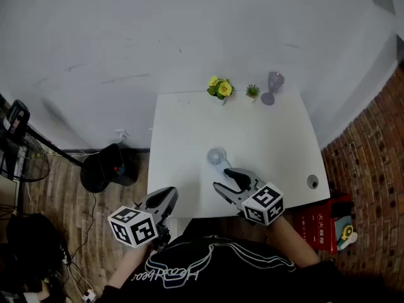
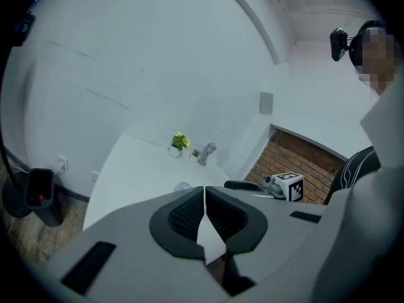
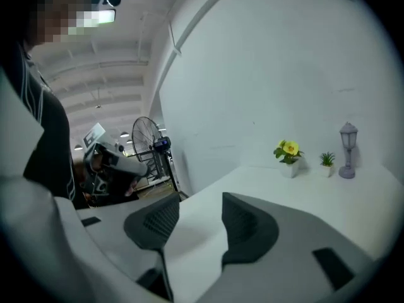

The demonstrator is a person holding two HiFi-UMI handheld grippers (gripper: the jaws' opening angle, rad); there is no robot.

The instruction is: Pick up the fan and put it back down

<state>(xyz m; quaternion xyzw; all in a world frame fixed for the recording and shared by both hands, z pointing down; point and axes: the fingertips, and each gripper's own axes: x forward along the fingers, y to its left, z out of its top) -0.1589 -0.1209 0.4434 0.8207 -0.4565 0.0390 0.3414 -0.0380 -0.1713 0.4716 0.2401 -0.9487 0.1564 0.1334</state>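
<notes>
A small pale-blue hand fan point(image 1: 217, 157) rests on the white table point(image 1: 265, 137), near its front middle. My right gripper point(image 1: 221, 178) hovers just in front of the fan, jaws apart and empty, not touching it. In the right gripper view only bare table shows between the open jaws of the right gripper point(image 3: 199, 214); the fan is hidden there. My left gripper point(image 1: 165, 196) is off the table's front left corner, its jaws closed together on nothing. In the left gripper view the fan point(image 2: 183, 186) peeks over the closed left gripper point(image 2: 205, 193).
At the table's far edge stand a yellow flower pot point(image 1: 220, 88), a tiny green plant point(image 1: 252, 91) and a miniature lamp point(image 1: 273, 87). A cable hole point(image 1: 312, 182) is at the front right. On the floor are a black bin point(image 1: 107, 168), a standing fan point(image 1: 19, 150) and a red box point(image 1: 322, 223).
</notes>
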